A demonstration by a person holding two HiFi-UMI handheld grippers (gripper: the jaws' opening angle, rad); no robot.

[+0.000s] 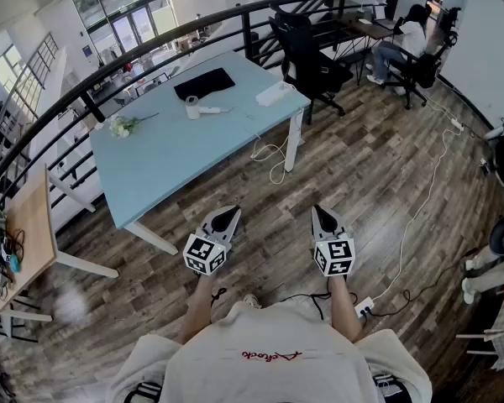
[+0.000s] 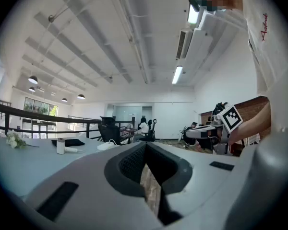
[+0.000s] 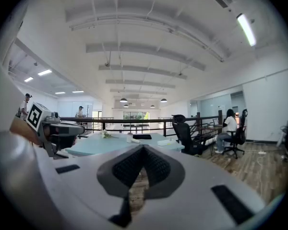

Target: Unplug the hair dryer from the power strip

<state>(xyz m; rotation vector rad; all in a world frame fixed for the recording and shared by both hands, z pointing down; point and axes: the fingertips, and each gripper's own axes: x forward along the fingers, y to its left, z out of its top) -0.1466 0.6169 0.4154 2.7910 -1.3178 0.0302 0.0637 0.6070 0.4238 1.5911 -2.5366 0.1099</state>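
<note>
Two closed claws (image 1: 228,214) (image 1: 320,212) face one blue table (image 1: 168,149)

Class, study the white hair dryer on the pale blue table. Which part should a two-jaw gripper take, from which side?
Probably the upright round barrel of the white hair dryer, coming level from the pale blue table's near side, jaws across its curve. Its handle lies flat, leaving little room beneath.
</note>
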